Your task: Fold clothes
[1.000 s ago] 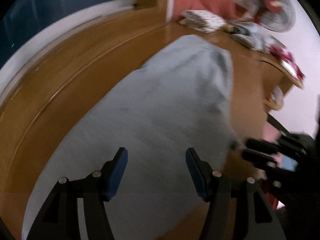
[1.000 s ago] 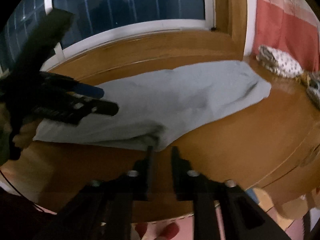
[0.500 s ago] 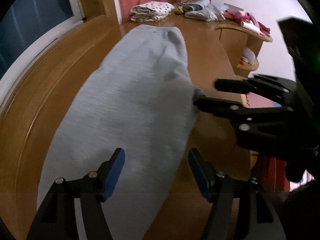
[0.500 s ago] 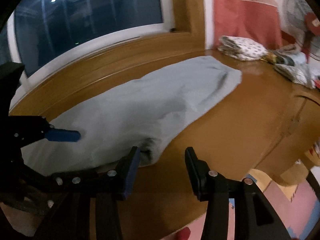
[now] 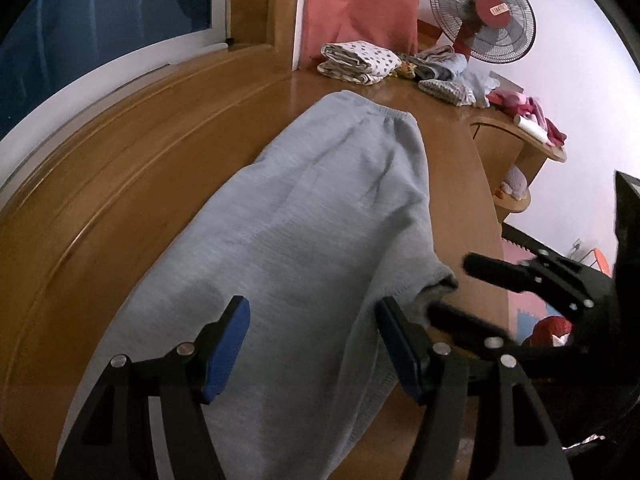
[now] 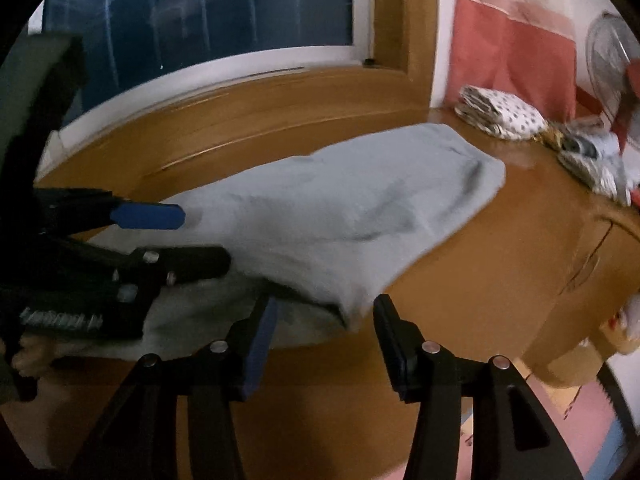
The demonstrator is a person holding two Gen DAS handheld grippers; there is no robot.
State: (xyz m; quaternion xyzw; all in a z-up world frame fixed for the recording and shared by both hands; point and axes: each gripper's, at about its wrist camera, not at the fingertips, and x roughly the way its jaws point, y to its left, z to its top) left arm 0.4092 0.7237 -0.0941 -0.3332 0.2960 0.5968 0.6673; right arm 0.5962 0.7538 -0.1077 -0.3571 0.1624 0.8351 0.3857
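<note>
Light grey sweatpants (image 5: pixel 320 232) lie folded lengthwise on the wooden table (image 5: pixel 120 184), waistband toward the far end. My left gripper (image 5: pixel 312 320) is open and empty above the near part of the pants. My right gripper (image 6: pixel 324 316) is open and empty, its jaws on either side of the pants' crotch corner (image 6: pixel 348 308) at the front edge. The right gripper also shows at the right of the left wrist view (image 5: pixel 460 284), and the left gripper at the left of the right wrist view (image 6: pixel 180 236). The grey pants also fill the middle of the right wrist view (image 6: pixel 340 216).
Folded patterned clothes (image 5: pixel 356 62) and a loose pile of clothes (image 5: pixel 452 80) lie at the table's far end beside a standing fan (image 5: pixel 484 28). A window (image 6: pixel 200 20) and wooden sill run along the far side. A small round shelf (image 5: pixel 516 196) is off the right edge.
My right gripper has opened and let go of the pants' edge it was shut on one second ago. Both grippers have shifted along the pants; the left stays open.
</note>
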